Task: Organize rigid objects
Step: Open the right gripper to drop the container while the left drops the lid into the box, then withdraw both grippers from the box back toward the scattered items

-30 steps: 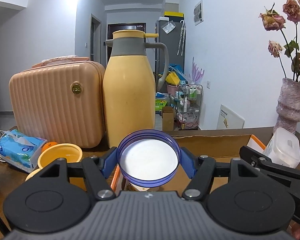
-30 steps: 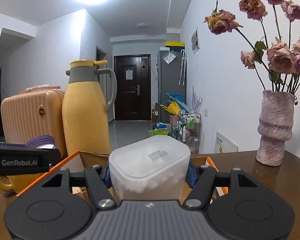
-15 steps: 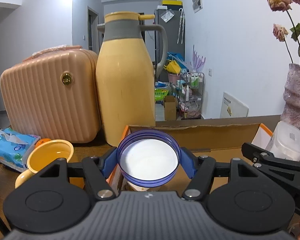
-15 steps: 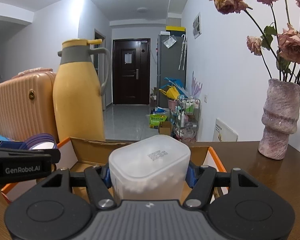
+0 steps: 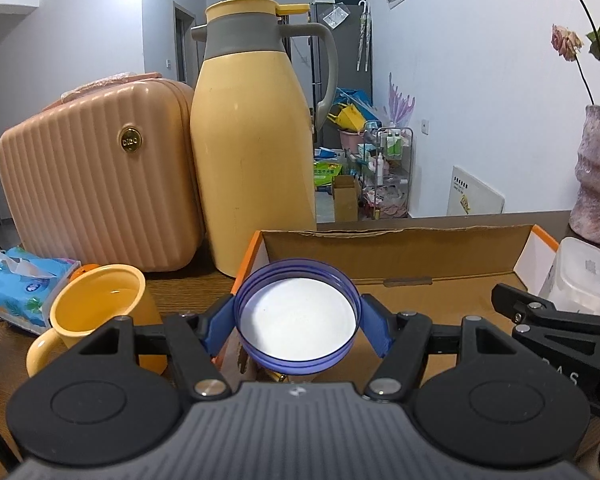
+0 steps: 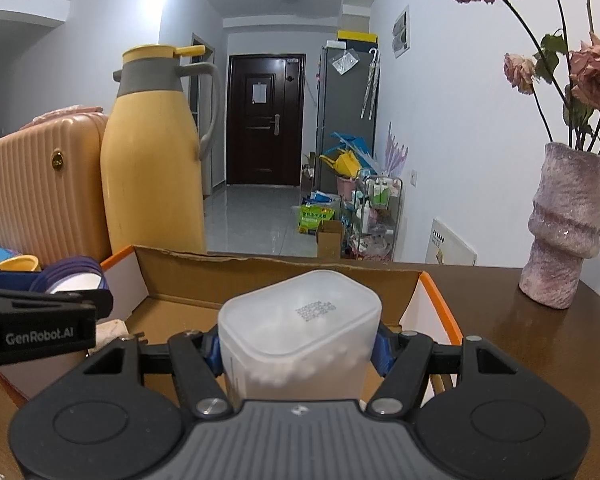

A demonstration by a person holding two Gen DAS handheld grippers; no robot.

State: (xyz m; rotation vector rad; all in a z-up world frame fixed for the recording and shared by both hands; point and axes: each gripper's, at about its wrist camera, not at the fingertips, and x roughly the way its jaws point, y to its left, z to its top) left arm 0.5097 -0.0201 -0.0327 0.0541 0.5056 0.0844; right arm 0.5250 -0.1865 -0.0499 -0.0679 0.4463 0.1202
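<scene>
Both views are evenly lit by soft, cool indoor light from above. In the right wrist view a bright patch of ceiling light blooms at the top edge, washing out the white ceiling there. In the left wrist view a paler glow spreads over the upper left wall. The glossy dark brown wooden table [image 6: 540, 352] carries a faint sheen beside the mottled pink ceramic vase [image 6: 566, 224]. Shadows are weak and diffuse. Focus is sharp throughout, without motion blur. Fisheye distortion bends walls and door frames outward, and the corners darken to black.
</scene>
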